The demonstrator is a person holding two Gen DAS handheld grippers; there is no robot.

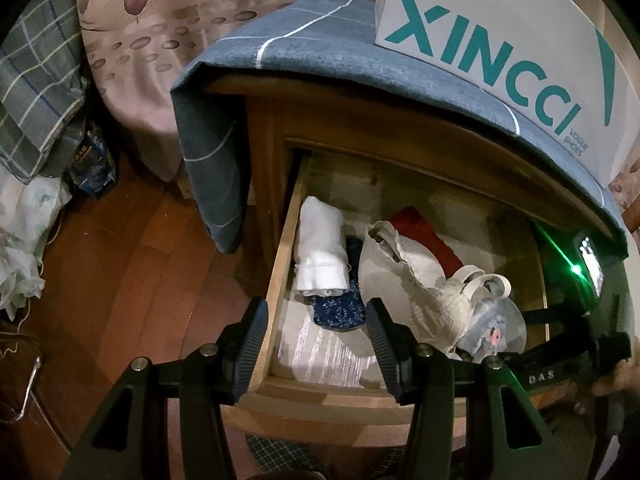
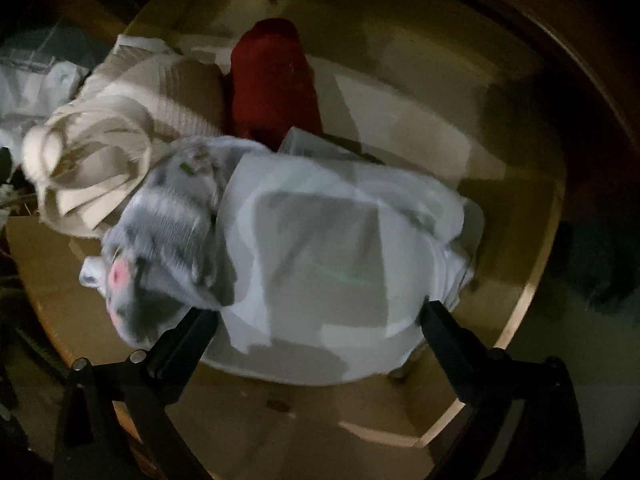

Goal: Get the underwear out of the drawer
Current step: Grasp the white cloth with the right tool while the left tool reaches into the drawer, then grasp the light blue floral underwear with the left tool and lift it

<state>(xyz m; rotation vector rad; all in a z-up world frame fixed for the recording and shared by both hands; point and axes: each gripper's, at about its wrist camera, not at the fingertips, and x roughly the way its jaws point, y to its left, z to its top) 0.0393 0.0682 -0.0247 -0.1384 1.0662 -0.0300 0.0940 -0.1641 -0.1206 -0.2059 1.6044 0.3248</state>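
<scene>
One drawer (image 1: 280,280); two open tongs (image 1: 316,344)

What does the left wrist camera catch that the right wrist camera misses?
Only the left wrist view shows the white shoe box on the blue cloth, the rolled white garment, the dark blue floral garment and the open left gripper above the drawer's front corner. Only the right wrist view shows the right gripper, open around the pale grey underwear. Both show the drawer, the red garment and the cream garment.
</scene>
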